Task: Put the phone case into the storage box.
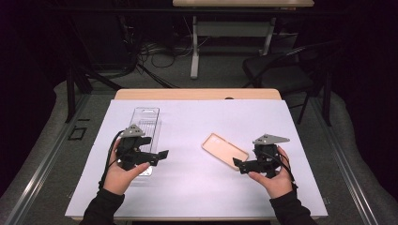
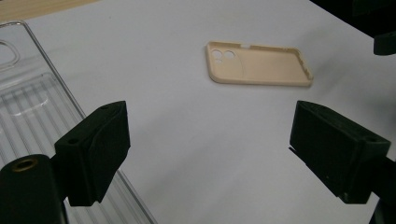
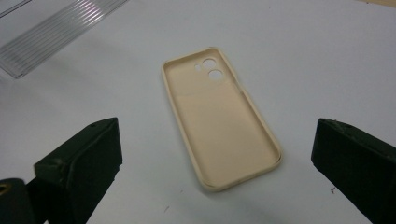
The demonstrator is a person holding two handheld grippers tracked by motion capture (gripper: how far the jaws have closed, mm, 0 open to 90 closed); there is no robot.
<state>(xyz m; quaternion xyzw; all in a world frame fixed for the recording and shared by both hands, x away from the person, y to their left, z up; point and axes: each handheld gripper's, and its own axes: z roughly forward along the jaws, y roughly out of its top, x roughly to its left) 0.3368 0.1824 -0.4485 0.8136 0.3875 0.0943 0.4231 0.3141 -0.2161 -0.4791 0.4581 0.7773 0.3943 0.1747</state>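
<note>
Beige phone case [image 1: 225, 150] lies hollow side up on the white sheet [image 1: 197, 187] covering the table, right of centre in the high view, its camera cut-outs toward the upper left of that frame. The right gripper [image 1: 239, 165] hovers just beside the case's lower right end, jaws spread wide with nothing between them; in the right gripper view the case [image 3: 219, 116] sits in the middle of the frame, beyond and between the two black jaws. The left gripper [image 1: 162, 156] is held at centre left of the high view, over a clear ribbed plastic tray [image 1: 146, 123], jaws likewise apart and empty. In the left gripper view the case [image 2: 257, 63] lies at upper centre, the tray [image 2: 32, 107] along the left edge.
</note>
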